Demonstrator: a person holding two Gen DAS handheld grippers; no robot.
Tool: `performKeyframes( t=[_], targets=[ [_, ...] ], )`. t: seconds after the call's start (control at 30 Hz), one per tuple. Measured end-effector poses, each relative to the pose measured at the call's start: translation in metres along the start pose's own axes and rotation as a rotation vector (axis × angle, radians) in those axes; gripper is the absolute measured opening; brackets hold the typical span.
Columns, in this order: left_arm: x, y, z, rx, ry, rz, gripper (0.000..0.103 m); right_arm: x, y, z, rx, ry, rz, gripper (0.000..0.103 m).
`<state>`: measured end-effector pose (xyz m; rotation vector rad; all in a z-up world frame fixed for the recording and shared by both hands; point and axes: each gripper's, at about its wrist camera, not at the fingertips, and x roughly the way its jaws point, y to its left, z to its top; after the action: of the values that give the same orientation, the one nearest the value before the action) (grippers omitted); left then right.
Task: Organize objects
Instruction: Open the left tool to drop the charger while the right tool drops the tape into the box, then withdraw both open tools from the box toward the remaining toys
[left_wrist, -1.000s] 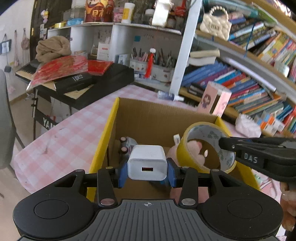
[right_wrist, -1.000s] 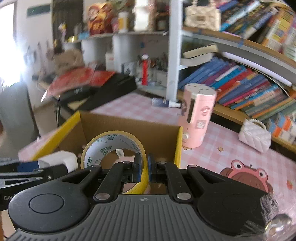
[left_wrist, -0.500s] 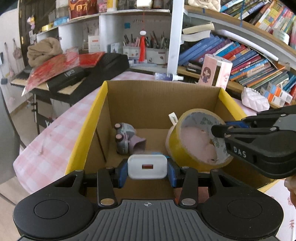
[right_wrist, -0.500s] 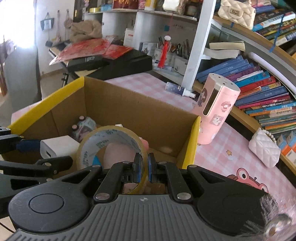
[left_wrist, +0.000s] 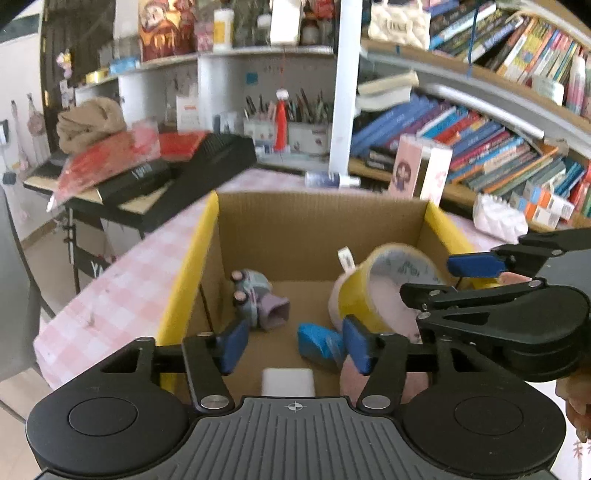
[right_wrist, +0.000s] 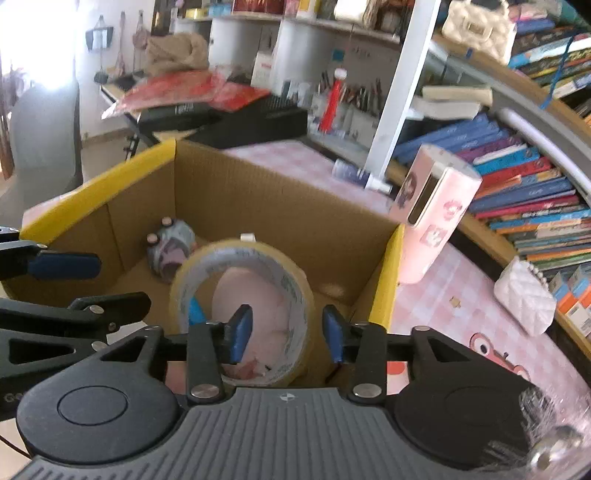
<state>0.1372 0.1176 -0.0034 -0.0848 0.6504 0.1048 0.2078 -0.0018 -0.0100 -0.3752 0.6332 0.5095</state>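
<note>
Charger (left_wrist: 287, 381), tape roll (right_wrist: 243, 306) in box (left_wrist: 317, 229); claws just opened.

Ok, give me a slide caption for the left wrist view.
Left gripper open above the white charger dropped into the cardboard box.

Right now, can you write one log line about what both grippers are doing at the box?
left gripper: just opened, white charger dropped | right gripper: just opened, tape roll released | both items in cardboard box

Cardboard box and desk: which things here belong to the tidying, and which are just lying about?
Job:
cardboard box
white charger
yellow tape roll
toy car
left gripper
right gripper

Lying about:
pink canister
small bottle
white quilted purse
books
</note>
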Motion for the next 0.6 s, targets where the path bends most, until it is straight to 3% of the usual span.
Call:
performKeyframes(
  t=[0.1,0.2,0.33,0.6],
  targets=[
    [-0.014,0.003,0.002,-0.014,-0.044,0.005,0.077,-0.016,-0.002,0.002,0.032,-0.045,-0.018,0.053],
    [-0.028,0.007,0.001,-0.022,-0.084,0.001,0.084,-0.032,-0.006,0.002,0.067,-0.094,-0.045,0.059],
    [-0.041,0.009,-0.001,-0.015,-0.115,0.0,0.085,-0.053,-0.009,-0.002,0.101,-0.144,-0.084,0.065],
    [-0.061,0.018,-0.016,-0.022,-0.12,-0.007,0.087,-0.087,-0.003,-0.02,0.165,-0.174,-0.143,0.067]
  ],
)
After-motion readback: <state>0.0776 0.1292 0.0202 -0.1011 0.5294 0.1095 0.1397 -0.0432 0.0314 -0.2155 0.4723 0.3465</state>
